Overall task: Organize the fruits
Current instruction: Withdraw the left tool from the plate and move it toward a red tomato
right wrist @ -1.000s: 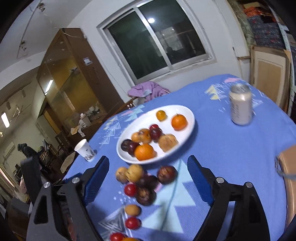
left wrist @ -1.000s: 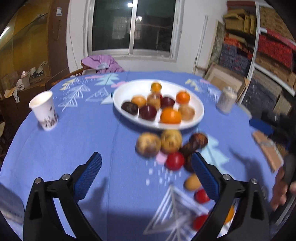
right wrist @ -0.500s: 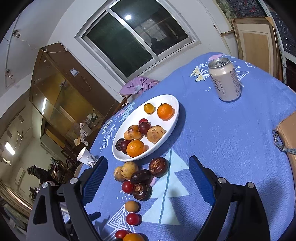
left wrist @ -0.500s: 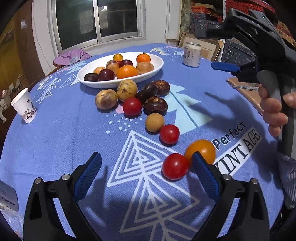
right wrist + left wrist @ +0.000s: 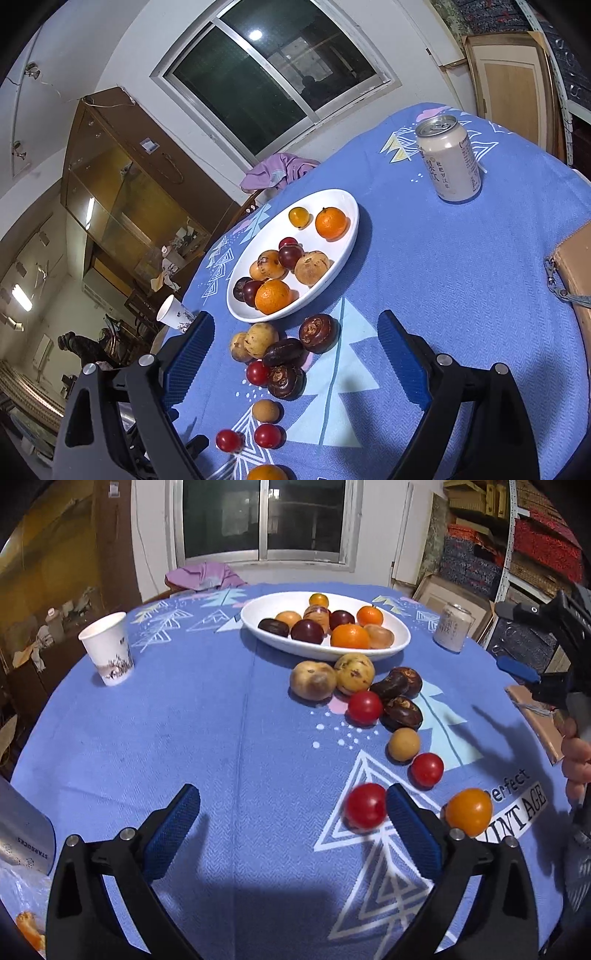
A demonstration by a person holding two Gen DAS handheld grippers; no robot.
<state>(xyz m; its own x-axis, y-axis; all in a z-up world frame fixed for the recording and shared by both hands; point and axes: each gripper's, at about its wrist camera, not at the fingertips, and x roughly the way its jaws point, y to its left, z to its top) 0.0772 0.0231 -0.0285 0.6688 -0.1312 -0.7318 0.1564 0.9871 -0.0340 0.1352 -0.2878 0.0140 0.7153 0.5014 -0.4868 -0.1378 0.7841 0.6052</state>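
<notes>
A white oval plate (image 5: 400,642) (image 5: 349,218) holds oranges, dark plums and brown fruits. Loose fruit lies on the blue cloth in front of it: two yellow-brown fruits (image 5: 313,679), dark mangosteens (image 5: 402,712) (image 5: 319,332), red tomatoes (image 5: 365,707), a tan round fruit (image 5: 403,743) and an orange fruit (image 5: 469,811). My left gripper (image 5: 291,830) is open above the cloth; a blurred red tomato (image 5: 365,805) sits just inside its right finger. My right gripper (image 5: 295,354) is open, held above the mangosteens. It also shows at the left wrist view's right edge (image 5: 535,635).
A paper cup (image 5: 107,648) stands at the left, a drink can (image 5: 452,631) (image 5: 448,158) at the far right. A tan pouch (image 5: 576,266) lies at the right edge. A silver Starbucks tumbler (image 5: 22,838) lies at the near left. A chair with purple cloth (image 5: 207,578) stands behind the table.
The left gripper has swung left and nearer the cloth; the near red tomato now lies beside its right finger. The right gripper has moved closer to the fruit pile.
</notes>
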